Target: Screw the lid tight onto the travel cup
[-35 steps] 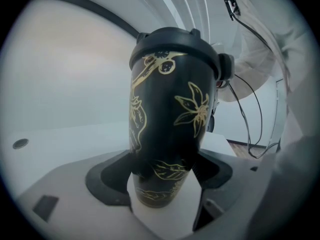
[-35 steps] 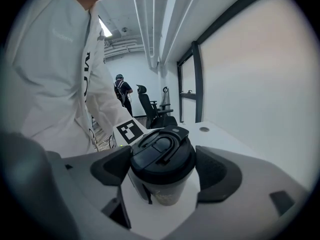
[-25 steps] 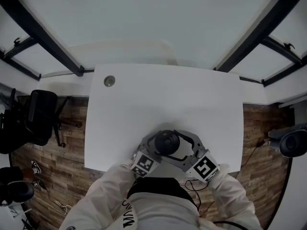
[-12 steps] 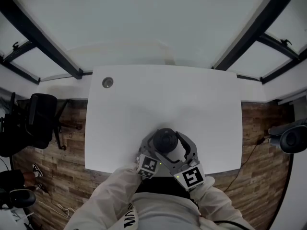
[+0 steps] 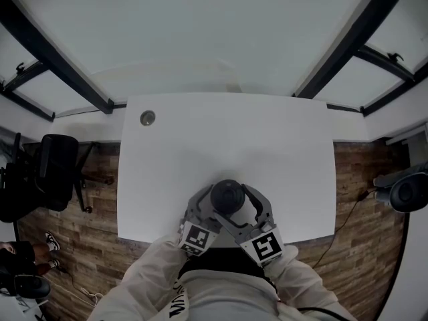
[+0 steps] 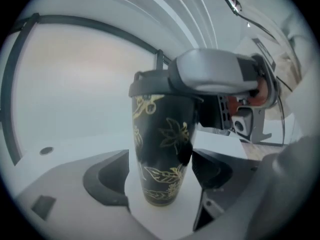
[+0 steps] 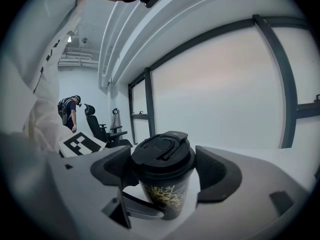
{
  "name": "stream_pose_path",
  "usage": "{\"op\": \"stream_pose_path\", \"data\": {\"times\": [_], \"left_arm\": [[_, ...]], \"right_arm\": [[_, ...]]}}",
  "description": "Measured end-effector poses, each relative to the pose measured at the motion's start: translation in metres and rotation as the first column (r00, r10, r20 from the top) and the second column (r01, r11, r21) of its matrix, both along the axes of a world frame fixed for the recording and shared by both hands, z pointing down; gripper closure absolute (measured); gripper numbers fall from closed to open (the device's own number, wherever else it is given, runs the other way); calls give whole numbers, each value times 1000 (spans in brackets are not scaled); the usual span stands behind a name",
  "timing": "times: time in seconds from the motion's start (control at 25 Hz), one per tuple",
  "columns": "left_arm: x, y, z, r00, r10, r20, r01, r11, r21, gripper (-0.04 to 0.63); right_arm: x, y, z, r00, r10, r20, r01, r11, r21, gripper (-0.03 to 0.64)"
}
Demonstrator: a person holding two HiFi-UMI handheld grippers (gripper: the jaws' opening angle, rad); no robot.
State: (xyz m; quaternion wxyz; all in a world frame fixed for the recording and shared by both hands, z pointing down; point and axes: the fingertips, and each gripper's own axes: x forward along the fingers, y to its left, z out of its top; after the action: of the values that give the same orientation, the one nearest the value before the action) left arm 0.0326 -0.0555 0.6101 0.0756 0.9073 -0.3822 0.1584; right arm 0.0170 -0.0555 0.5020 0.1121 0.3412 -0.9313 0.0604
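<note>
The black, gold-leafed travel cup (image 6: pixel 160 154) stands upright on the white table (image 5: pixel 267 146), near its front edge, with the black lid (image 7: pixel 162 156) on top; the left gripper (image 6: pixel 161 170) has its jaws wide, pressed against both sides of the cup's lower body; the right gripper (image 7: pixel 164 168) clasps the lid's rim.

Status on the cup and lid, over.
Left claw clamps travel cup body. Right claw grips lid, seated on top. Nothing in the way.

I observe a white desk (image 5: pixel 227 136) on wood-plank floor (image 5: pixel 93 243), a black office chair (image 5: pixel 57 169) at left, black-framed frosted wall panels (image 7: pixel 215 84) beyond.
</note>
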Motion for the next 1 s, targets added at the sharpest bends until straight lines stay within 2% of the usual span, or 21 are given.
{"op": "stream_pose_path", "data": {"times": [0.16,0.28,0.4,0.48,0.56,0.72,0.92,1.0], "left_arm": [[8,-2,-18,998,64,26,-65,997,48,212],[9,-4,-17,996,82,32,-84,995,51,213],[9,-3,-17,995,98,28,-99,994,47,215],[9,-3,-18,993,118,27,-119,992,45,218],[9,-3,-19,989,149,25,-150,988,41,218],[8,-2,-16,976,214,34,-215,976,31,218],[9,1,-15,954,300,21,-301,954,20,218],[9,1,-14,943,331,23,-332,943,16,218]], "right_arm": [[2,0,0,1000,-1,9,1,1000,-10,225],[2,-1,-1,999,-13,38,14,999,-38,225],[4,0,-6,995,-82,62,84,995,-45,225],[5,2,-10,985,-167,46,169,985,-37,224],[4,6,-9,959,-285,3,285,957,-49,224],[6,9,-1,867,-487,-105,479,873,-93,225],[2,11,1,773,-624,-114,608,780,-149,225],[-1,11,4,744,-656,-126,637,754,-160,225]]}}
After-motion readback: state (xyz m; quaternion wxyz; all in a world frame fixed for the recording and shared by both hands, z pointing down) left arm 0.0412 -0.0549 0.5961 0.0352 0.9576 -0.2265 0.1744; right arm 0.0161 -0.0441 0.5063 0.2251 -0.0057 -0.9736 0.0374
